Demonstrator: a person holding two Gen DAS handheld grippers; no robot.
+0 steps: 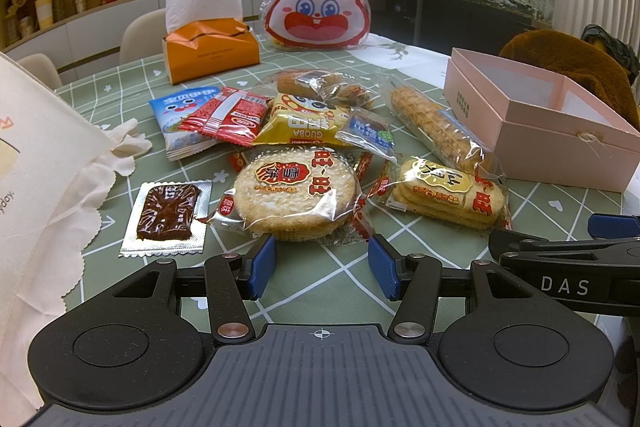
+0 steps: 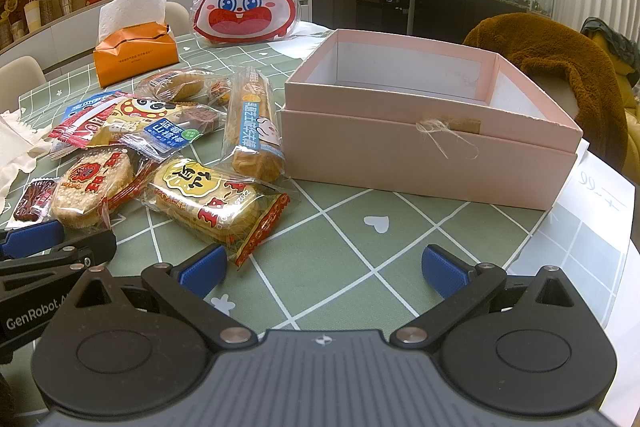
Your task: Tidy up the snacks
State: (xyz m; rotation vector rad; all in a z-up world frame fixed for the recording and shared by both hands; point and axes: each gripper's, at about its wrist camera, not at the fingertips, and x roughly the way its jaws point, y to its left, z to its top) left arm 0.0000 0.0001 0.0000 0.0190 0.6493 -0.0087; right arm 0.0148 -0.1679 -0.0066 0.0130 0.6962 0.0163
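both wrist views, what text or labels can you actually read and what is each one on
"GUOBA", upside down, on the yellow snack packet
"DAS" on the right hand-held gripper, at the edge of the left wrist view
"GenRobot" on the left hand-held gripper, at the edge of the right wrist view
"yday." on the cloth bag, cut off
Chinese print on the other snack wrappers, pink box and tissue pack: too small to read.
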